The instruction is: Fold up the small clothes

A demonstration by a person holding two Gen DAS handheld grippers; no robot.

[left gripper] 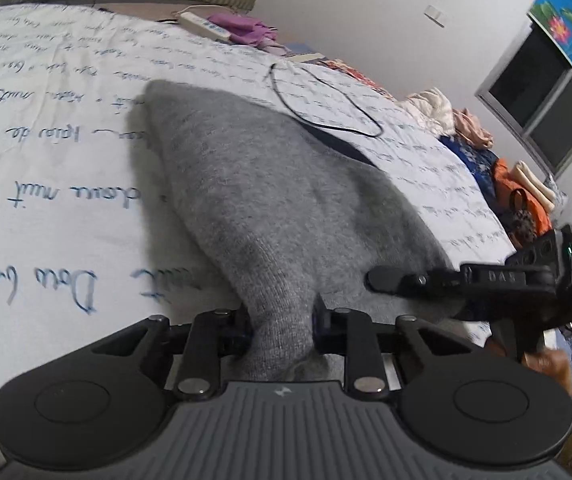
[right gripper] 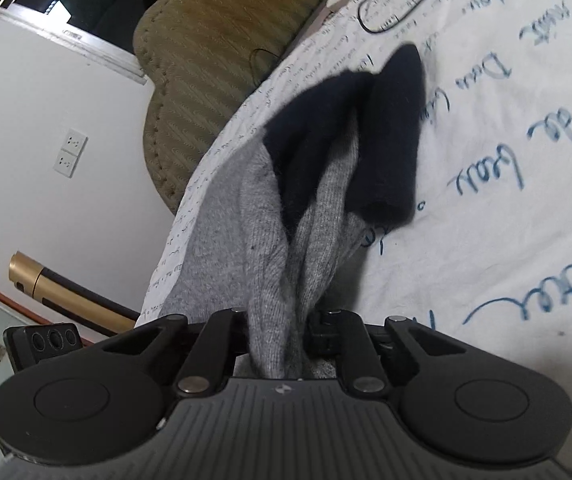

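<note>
The left claw [left gripper: 281, 332] is clenched on a bunched edge of the grey knitted garment [left gripper: 269, 200]; the right claw [right gripper: 277, 336] grips another grey fold. Ahead of both, the garment lies across the white bedspread with blue handwriting [left gripper: 65, 120], its dark navy cuffs [right gripper: 366, 132] farthest out.

Black left gripper [left gripper: 281, 330] and right gripper [right gripper: 277, 330], ribbed grey bodies, round discs, silver rivets
</note>
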